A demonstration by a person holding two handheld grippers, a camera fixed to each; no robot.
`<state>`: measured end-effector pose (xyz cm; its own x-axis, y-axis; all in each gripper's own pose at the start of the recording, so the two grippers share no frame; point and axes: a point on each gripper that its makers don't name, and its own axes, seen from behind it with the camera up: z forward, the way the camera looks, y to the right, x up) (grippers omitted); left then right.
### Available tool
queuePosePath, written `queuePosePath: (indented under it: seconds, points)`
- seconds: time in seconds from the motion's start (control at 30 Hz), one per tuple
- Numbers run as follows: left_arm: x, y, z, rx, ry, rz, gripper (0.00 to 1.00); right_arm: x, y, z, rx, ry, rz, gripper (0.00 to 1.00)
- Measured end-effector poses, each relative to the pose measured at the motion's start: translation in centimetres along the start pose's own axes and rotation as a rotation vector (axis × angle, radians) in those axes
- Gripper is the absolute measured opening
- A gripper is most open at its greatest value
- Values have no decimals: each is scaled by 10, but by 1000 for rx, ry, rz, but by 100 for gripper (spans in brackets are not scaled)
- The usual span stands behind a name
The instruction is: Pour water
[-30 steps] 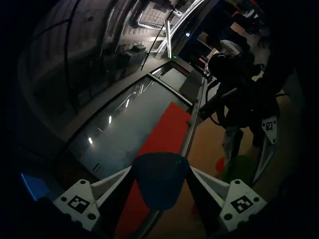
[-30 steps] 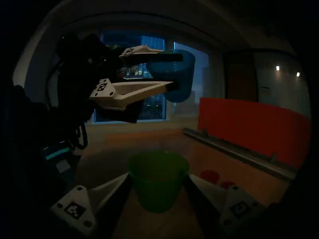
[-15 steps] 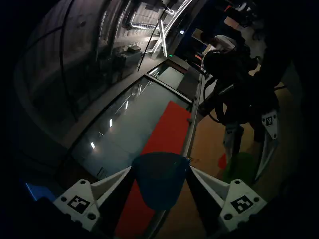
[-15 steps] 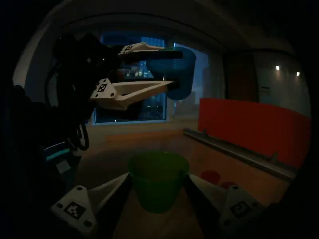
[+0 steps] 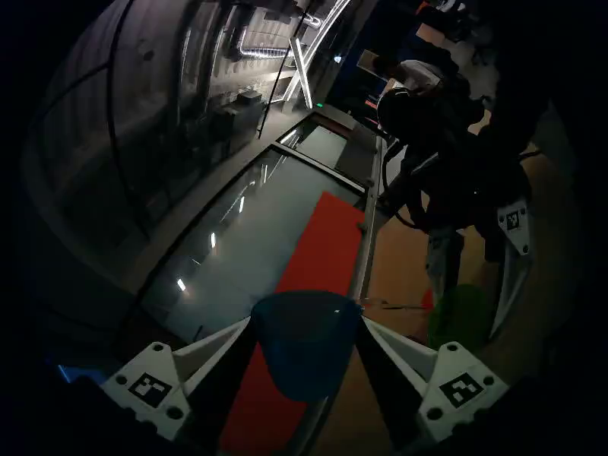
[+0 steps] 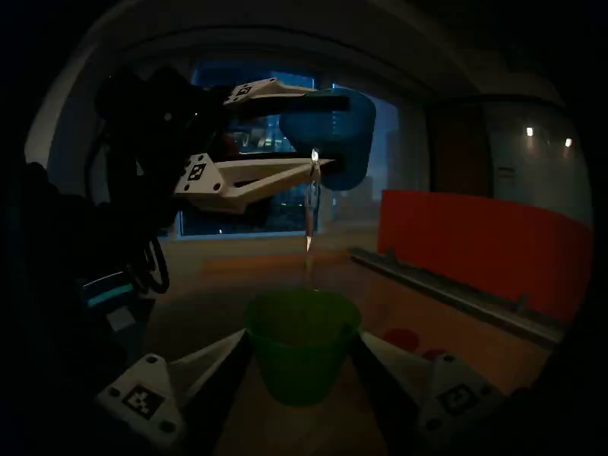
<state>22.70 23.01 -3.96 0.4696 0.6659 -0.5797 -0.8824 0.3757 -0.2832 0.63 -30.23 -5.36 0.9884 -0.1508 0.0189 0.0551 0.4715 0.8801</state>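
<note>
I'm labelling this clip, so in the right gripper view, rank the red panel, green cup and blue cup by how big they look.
1. red panel
2. green cup
3. blue cup
The cups look close; the green one sits nearer the camera, so their true order is unsure.

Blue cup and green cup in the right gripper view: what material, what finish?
The blue cup looks like thin plastic, seemingly slightly translucent: the window glow seems to show through its wall. The green cup is likely plastic too, matte, with uniform colour and a tapered one-piece wall. Dim light leaves both open.
</note>
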Motion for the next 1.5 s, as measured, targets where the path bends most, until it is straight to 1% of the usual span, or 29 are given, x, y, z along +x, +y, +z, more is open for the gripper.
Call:
queuePosePath:
  seconds: [0.77,1.2,1.5]
  points:
    - [10,-7,2,15,-1,86,86,6,2,-2,-8,10,-13,99]
    - [11,-7,1,14,-3,129,86,7,1,-2,-6,11,-18,99]
    - [11,-9,1,9,-9,156,86,8,1,-1,-7,12,-23,99]
